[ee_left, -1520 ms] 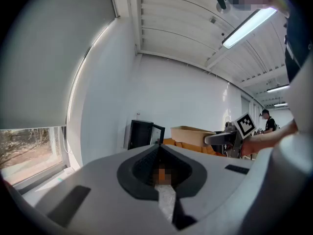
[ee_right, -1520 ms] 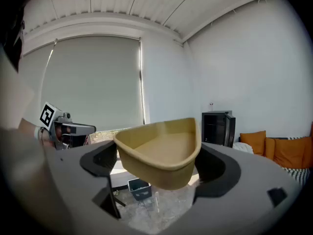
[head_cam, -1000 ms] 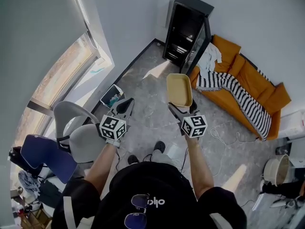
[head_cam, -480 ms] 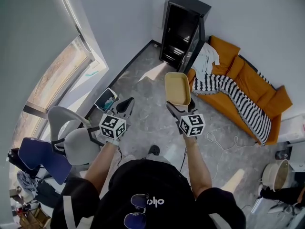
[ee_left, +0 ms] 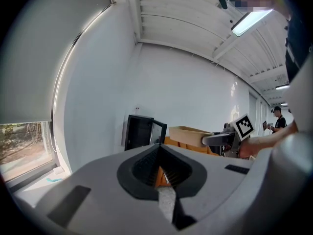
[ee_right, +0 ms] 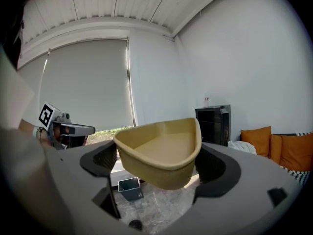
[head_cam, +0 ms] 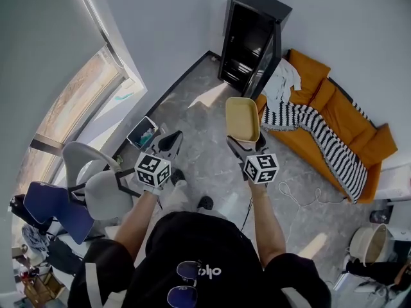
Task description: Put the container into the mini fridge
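Bright daylight from the window (sun patch on floor), sharp focus, strong fisheye edge distortion.

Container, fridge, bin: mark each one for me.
container [ee_right: 164, 148], right gripper view, on its inner floor.
fridge [head_cam: 262, 4], head view, on its top panel.
bin [ee_right: 130, 190], right gripper view, on its front wall.

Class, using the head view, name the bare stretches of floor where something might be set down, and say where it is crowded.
Bare floor runs between the small bin and the orange sofa, up to the open mini fridge. Crowded: chairs at the left edge; a cable and bucket at lower right.
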